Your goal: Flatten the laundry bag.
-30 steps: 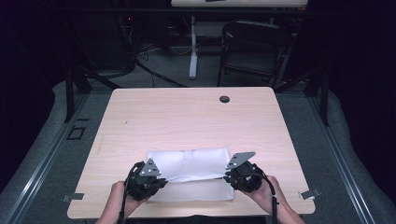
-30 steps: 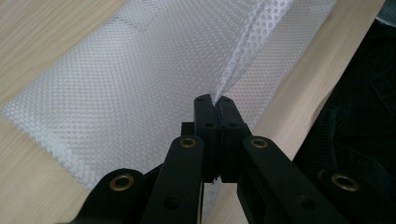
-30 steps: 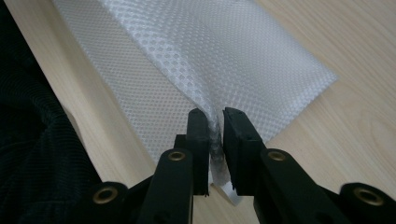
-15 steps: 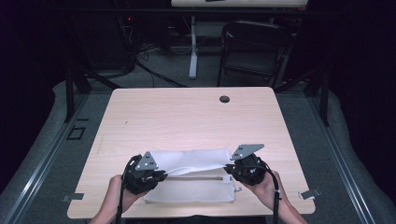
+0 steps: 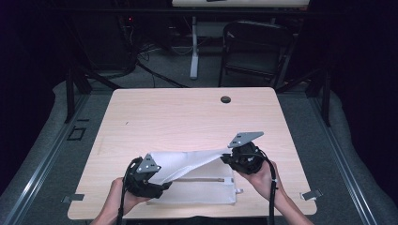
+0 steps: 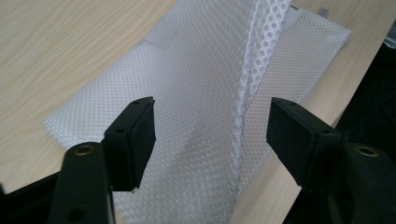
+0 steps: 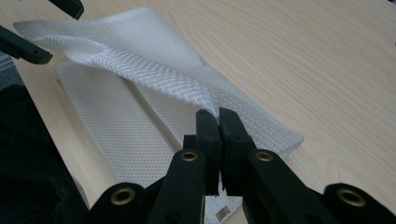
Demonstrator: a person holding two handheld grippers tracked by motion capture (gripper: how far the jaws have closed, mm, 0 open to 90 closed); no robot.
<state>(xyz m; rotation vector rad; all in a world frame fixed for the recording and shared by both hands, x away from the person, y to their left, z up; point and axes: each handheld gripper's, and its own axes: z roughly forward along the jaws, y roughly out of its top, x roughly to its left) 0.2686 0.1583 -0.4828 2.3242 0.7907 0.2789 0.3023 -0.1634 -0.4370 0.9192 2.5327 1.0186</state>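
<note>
A white mesh bag [image 5: 202, 187] lies at the near edge of the wooden table [image 5: 187, 117]. Its upper layer [image 7: 140, 42] is pulled up into a taut ridge toward the right. My right gripper [image 5: 225, 158] is shut on the raised corner of that layer; in the right gripper view the pads [image 7: 218, 116] pinch the mesh. My left gripper [image 5: 162, 182] sits at the bag's left end, and its jaws have just been opening. In the left gripper view the mesh [image 6: 201, 70] runs between the spread jaws [image 6: 212, 121], and neither pad touches it.
A dark round grommet [image 5: 225, 99] sits near the table's far edge. Behind the table stand a black chair [image 5: 256, 47] and a white desk leg [image 5: 194, 47]. The bag's zipper line [image 5: 202, 179] shows on its lower layer.
The right gripper has risen and drawn the bag's upper layer up and to the right. The left gripper's jaws have gone from shut on the mesh to spread apart, letting it go.
</note>
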